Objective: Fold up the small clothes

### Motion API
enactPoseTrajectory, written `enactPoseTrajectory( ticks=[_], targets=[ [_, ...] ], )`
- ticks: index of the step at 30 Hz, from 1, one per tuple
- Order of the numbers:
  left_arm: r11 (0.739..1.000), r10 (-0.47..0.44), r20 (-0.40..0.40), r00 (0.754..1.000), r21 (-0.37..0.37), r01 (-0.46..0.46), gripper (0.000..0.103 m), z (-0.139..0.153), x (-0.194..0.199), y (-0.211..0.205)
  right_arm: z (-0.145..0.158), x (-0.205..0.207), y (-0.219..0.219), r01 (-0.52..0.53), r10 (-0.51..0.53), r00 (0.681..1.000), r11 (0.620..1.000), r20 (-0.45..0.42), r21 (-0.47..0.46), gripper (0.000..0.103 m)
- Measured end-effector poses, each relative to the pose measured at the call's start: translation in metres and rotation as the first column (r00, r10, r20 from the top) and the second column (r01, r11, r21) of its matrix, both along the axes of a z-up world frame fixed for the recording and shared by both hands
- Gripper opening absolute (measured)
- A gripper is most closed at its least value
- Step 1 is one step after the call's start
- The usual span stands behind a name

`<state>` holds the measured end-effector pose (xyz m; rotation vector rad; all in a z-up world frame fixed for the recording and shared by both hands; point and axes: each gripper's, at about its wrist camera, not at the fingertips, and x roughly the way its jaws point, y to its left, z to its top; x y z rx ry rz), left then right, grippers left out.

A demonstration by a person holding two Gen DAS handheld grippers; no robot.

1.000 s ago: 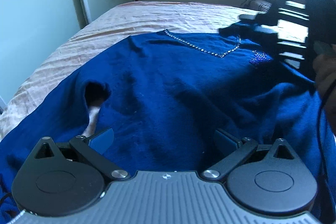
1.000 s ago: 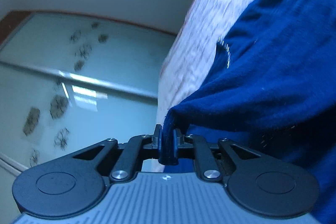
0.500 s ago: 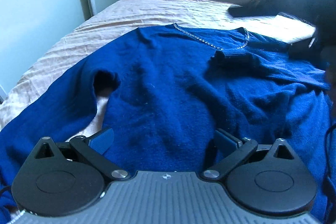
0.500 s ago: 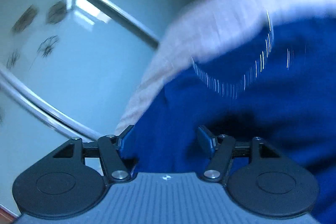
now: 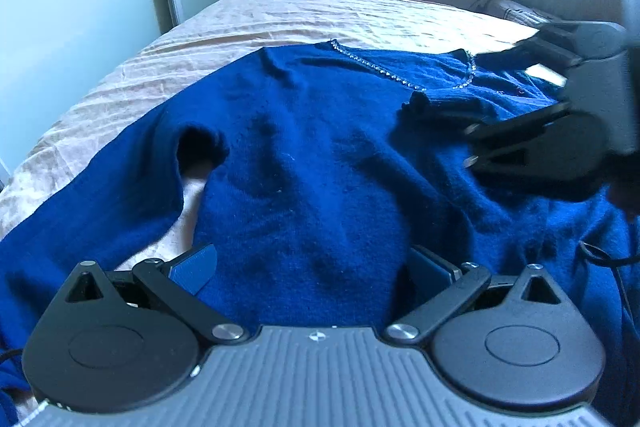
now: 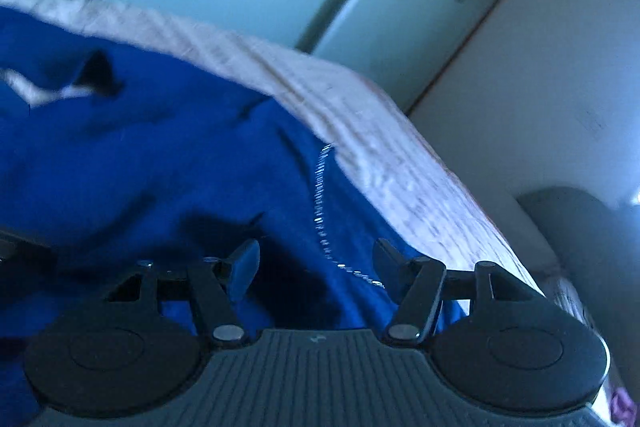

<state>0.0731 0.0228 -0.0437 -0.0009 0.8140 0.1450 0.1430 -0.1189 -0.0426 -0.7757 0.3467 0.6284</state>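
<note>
Our left gripper [image 5: 312,267] stands wide apart and grasps nothing; the two blue pads hang just above the lower body of the blue sweater [image 5: 320,163], with the cloth between and under them but not pinched. Our right gripper [image 6: 316,267] is also released. Its jaws have just been opening and then came a little together again, and no cloth is pressed between them; the sweater only lies under them. In the left wrist view the right gripper [image 5: 472,99] is beside the folded-in sleeve cuff [image 5: 436,103], close to the neckline with its sparkling trim [image 5: 384,69].

The sweater lies spread on the bed [image 5: 300,15], front side up. The sleeve on the right is already laid across the chest. The other sleeve [image 5: 92,195] is stretched out to the left, with a gap of sheet showing at the armpit.

We judge the sweater to be a soft, rather thick knit: light, not slippery, and it will sag and stretch when lifted at one point only. So it is better to take it at an edge with some body, such as the cuff or the shoulder seam, and to pinch deep. For the next fold we would take the left sleeve near its cuff. The trim may be delicate, so we would not clamp on it.
</note>
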Motion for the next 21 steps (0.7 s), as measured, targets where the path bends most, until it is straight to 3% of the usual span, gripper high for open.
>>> enactPoseTrajectory(
  ticks=[4,6,13,21],
  targets=[
    [1.000,0.011,0.001,1.000,-0.002,-0.011,0.102,0.000,0.000,0.004,-0.015,0.006,0.008,-0.014,0.012,0.999,0.999,-0.043,-0.035,0.023],
    [1.000,0.021,0.005,1.000,-0.008,-0.021,0.102,0.001,-0.001,0.007,-0.015,0.005,0.009,-0.008,0.007,0.999,1.000,-0.048,-0.023,0.013],
    [0.999,0.033,0.012,0.999,-0.010,-0.033,0.102,0.005,-0.001,0.010,0.014,-0.004,-0.006,0.031,-0.030,1.000,0.989,-0.006,0.145,0.010],
    [0.999,0.041,0.020,0.999,-0.008,-0.041,0.102,0.009,-0.003,0.014,0.067,0.005,-0.017,0.055,-0.050,0.998,0.919,-0.022,0.391,0.010]
  ],
)
